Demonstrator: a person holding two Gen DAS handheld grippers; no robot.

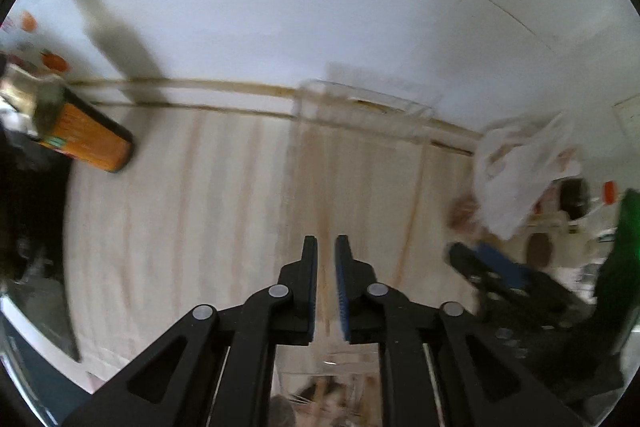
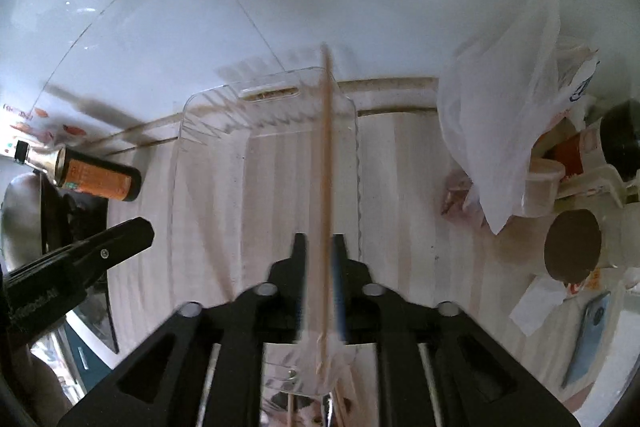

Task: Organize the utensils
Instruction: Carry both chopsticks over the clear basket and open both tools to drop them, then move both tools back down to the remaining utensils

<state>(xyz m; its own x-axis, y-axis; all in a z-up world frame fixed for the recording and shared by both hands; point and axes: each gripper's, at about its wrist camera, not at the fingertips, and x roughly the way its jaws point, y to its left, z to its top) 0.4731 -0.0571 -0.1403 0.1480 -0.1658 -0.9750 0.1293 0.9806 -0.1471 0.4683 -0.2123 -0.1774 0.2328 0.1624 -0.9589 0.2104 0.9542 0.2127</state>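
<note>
My right gripper (image 2: pixel 319 247) is shut on a wooden chopstick (image 2: pixel 327 163) and holds it upright above a clear plastic tray (image 2: pixel 264 115) on the striped wooden counter. The stick reaches from between the fingers up past the tray's far rim. My left gripper (image 1: pixel 326 247) is nearly shut with nothing between its fingers, above the same tray (image 1: pixel 360 111). The right gripper shows at the right in the left wrist view (image 1: pixel 488 267); the left gripper shows at the left in the right wrist view (image 2: pixel 92 255). More utensils lie blurred under the grippers.
An orange-labelled bottle (image 2: pixel 96 179) lies at the left by the wall. A white plastic bag (image 2: pixel 508 107), containers, a brown-topped cylinder (image 2: pixel 572 243) and a blue phone (image 2: pixel 588 335) crowd the right. A white tiled wall is behind.
</note>
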